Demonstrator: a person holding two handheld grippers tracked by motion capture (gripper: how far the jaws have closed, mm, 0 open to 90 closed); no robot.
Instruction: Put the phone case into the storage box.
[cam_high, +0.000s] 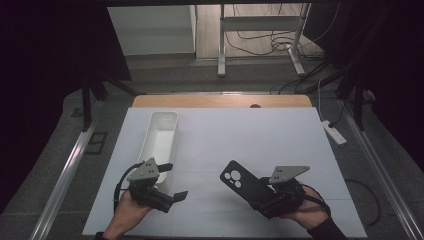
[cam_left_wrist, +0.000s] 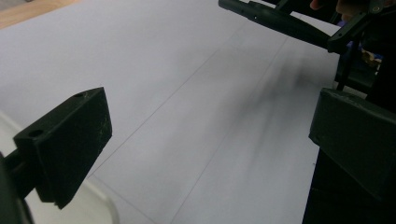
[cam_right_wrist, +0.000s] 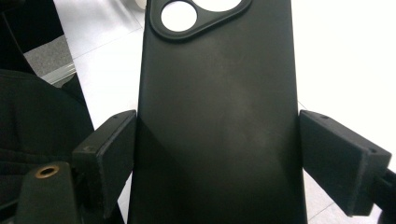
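A: Near edge first. Right gripper (cam_high: 260, 197), lower right of the high view, is clamped across the width of a black phone case (cam_high: 243, 181); in the right gripper view both pads press on its long sides.

B: Case axis?

A: It runs from the jaws up and left, camera cutouts at the far end, pointing roughly toward the white tray (cam_high: 161, 131).

B: Left gripper (cam_high: 172, 181)?

A: Lower left, jaws apart, nothing between them, sitting just off the tray's near end. It's the nearer tool to the tray.

B: Is the case off the table?

A: Probably lifted; there's a shadow under it in the left gripper view, but it's blurry. Tray lies lengthwise, up-left of the case, well apart.
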